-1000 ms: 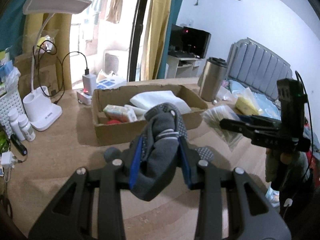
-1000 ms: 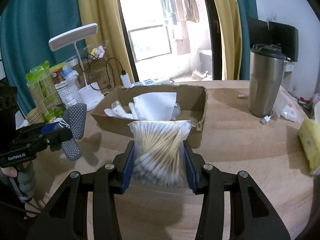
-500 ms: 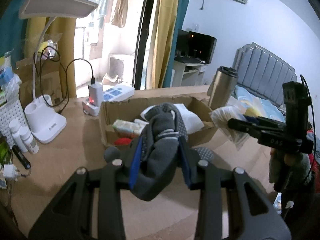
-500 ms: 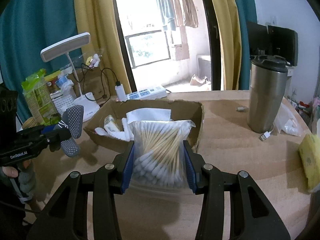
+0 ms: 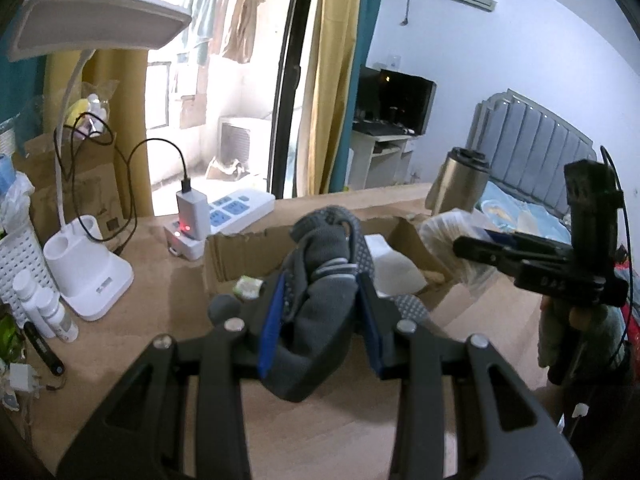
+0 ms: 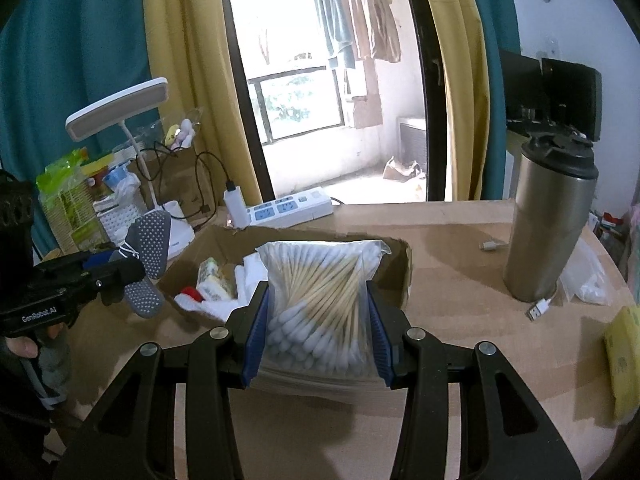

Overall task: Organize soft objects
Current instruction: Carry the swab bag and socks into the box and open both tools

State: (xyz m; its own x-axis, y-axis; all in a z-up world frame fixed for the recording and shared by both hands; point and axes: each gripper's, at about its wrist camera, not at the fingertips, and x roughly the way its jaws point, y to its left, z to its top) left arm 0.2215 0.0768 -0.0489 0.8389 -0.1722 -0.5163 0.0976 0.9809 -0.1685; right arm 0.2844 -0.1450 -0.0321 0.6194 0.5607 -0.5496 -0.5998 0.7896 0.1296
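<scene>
A: Item one. Left gripper (image 5: 318,320), lower centre of the left wrist view: blue pads clamped on a bundled grey sock (image 5: 320,280) with white grip dots. Status?

B: Held clear of the table (image 5: 160,292). Against the earlier frames, the cardboard box (image 5: 240,256) has slid from the middle band down toward the fingers and sits closer, so the sock now overlaps the box's near wall in the picture. Grip unchanged.

A: Item two. Right gripper (image 6: 316,328), lower centre of the right wrist view.

B: Pads pressing both sides of a clear bag of cotton swabs (image 6: 320,292). The same cardboard box (image 6: 396,276) has drawn nearer since a second ago; the bag's top now covers the box's near rim. No slackening of the pads.

A: Box contents?

B: White tissue or cloth (image 6: 224,308), a small printed packet (image 6: 214,278), something red (image 6: 190,292). Exact kinds too small to tell.

A: Bystanders?

B: Steel tumbler (image 6: 548,232) at right, desk lamp (image 6: 120,108) and power strip (image 6: 288,208) at upper left and centre, yellow sponge (image 6: 624,360) at the right edge. All untouched.

A: Meaning for the task?

B: Both carries look near their end. Judged next step: bring each item over the box opening, then release. Neither is inside yet.
</scene>
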